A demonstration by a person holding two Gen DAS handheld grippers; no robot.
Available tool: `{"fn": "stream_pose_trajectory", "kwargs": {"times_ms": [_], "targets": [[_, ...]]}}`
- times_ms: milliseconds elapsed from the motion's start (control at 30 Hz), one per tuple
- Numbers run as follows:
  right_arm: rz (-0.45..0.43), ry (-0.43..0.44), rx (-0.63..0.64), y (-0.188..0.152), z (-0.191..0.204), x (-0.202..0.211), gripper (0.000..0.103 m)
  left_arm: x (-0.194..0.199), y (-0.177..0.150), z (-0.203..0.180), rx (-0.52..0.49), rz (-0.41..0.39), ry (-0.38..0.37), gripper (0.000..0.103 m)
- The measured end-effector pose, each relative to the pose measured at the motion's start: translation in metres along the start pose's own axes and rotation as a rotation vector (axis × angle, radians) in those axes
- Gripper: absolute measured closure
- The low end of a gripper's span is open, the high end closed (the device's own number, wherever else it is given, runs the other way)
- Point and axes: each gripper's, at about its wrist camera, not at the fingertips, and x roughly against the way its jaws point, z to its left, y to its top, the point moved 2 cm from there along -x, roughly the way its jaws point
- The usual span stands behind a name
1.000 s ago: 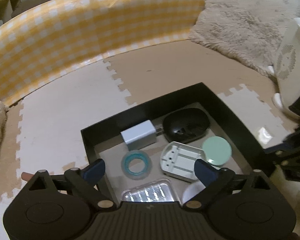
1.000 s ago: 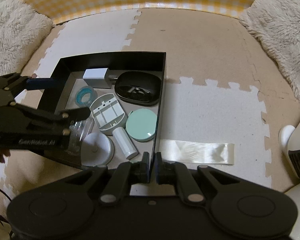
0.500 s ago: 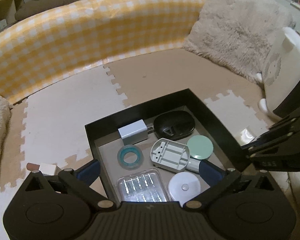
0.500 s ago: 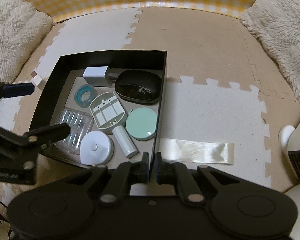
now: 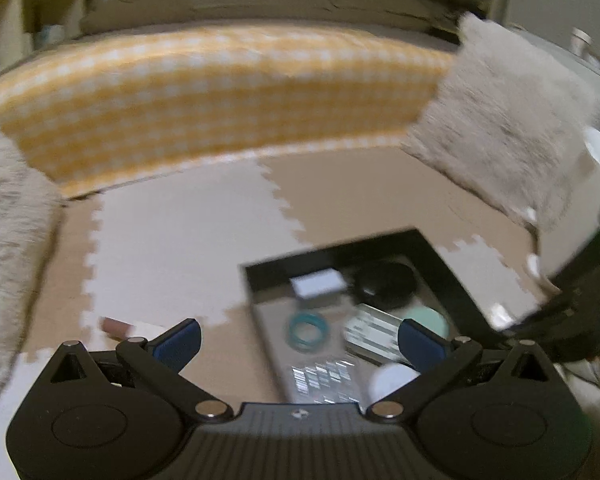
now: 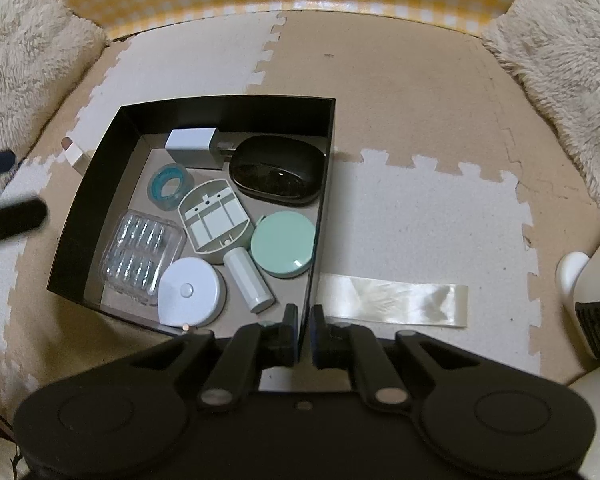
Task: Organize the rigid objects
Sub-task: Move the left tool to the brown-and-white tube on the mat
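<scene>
A black open box (image 6: 228, 104) sits on the foam mat, and my right gripper (image 6: 306, 320) is shut on the near corner of its right wall. Inside lie a white charger (image 6: 192, 146), a black mouse (image 6: 278, 170), a teal tape ring (image 6: 168, 186), a white bracket (image 6: 214, 220), a mint round case (image 6: 284, 244), a white cylinder (image 6: 248, 280), a white disc (image 6: 190, 292) and a clear plastic case (image 6: 142, 252). My left gripper (image 5: 300, 342) hangs open and empty over the box's left side, in a blurred view. A small white block (image 6: 74, 152) lies outside, left of the box.
A yellow checked bolster (image 5: 220, 92) bounds the mat at the back. Fluffy cushions (image 6: 564, 52) lie at both back corners. A glossy strip of tape (image 6: 392, 300) is stuck on the mat right of the box. A white appliance (image 6: 596, 276) stands at the far right.
My left gripper has risen and pulled back to the left, off the clear plastic case, which stays in the box. Its fingers spread a little wider. The right gripper has kept still.
</scene>
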Motion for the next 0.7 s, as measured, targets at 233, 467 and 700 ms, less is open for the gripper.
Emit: {"fn": "stream_pose_trajectory", "kwargs": {"times_ms": [233, 467, 700], "targets": [[0.001, -0.004, 0.004, 0.0, 0.001, 0.0, 0.096, 0.002, 0.013, 0.06, 0.097, -0.073, 0.13, 0.0], [0.001, -0.009, 0.009, 0.0, 0.001, 0.0, 0.096, -0.015, 0.006, 0.112, 0.137, -0.105, 0.216, 0.0], [0.001, -0.009, 0.01, 0.001, 0.002, 0.0, 0.096, -0.049, -0.017, 0.127, -0.013, -0.076, 0.176, 0.0]]}}
